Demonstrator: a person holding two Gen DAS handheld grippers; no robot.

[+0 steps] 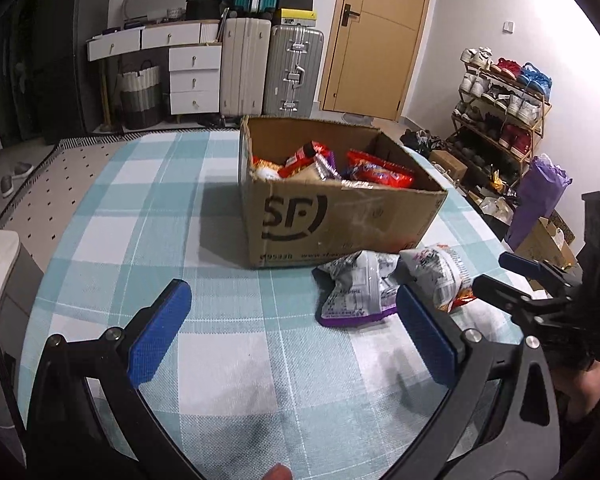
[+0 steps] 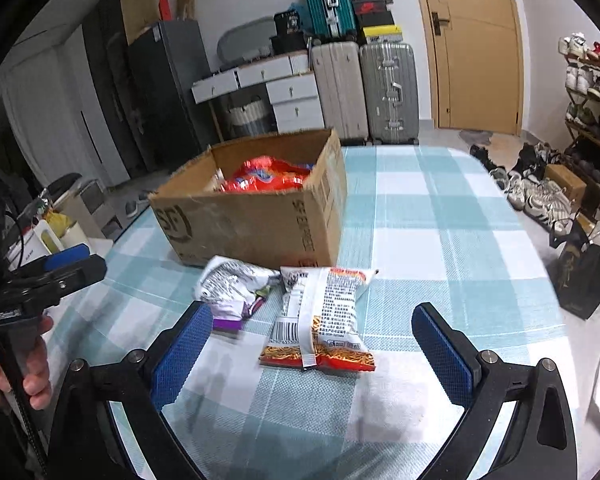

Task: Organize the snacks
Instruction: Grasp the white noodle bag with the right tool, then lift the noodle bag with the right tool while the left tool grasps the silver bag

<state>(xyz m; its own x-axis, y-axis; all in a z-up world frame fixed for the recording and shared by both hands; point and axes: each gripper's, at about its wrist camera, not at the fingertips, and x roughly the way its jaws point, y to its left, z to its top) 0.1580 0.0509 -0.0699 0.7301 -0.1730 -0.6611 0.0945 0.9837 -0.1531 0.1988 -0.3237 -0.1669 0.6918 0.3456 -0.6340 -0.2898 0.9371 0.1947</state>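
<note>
A cardboard box (image 1: 340, 220) marked SF stands on the checked table and holds several red snack packets (image 1: 376, 170); it also shows in the right wrist view (image 2: 260, 220). Two packets lie on the cloth in front of it: a silver-and-purple one (image 1: 360, 288) (image 2: 232, 288) and a white-and-red one (image 1: 440, 272) (image 2: 324, 320). My left gripper (image 1: 292, 320) is open and empty, left of the packets. My right gripper (image 2: 312, 352) is open, its fingers on either side of the white-and-red packet, not touching it. It shows in the left wrist view (image 1: 496, 276).
The table (image 2: 440, 220) has a teal and white checked cloth. Suitcases (image 1: 292, 72), white drawers and a door stand behind. A shoe rack (image 1: 500, 108) and a purple bag (image 1: 536, 200) are at the right. A black bag (image 2: 584, 276) stands beside the table.
</note>
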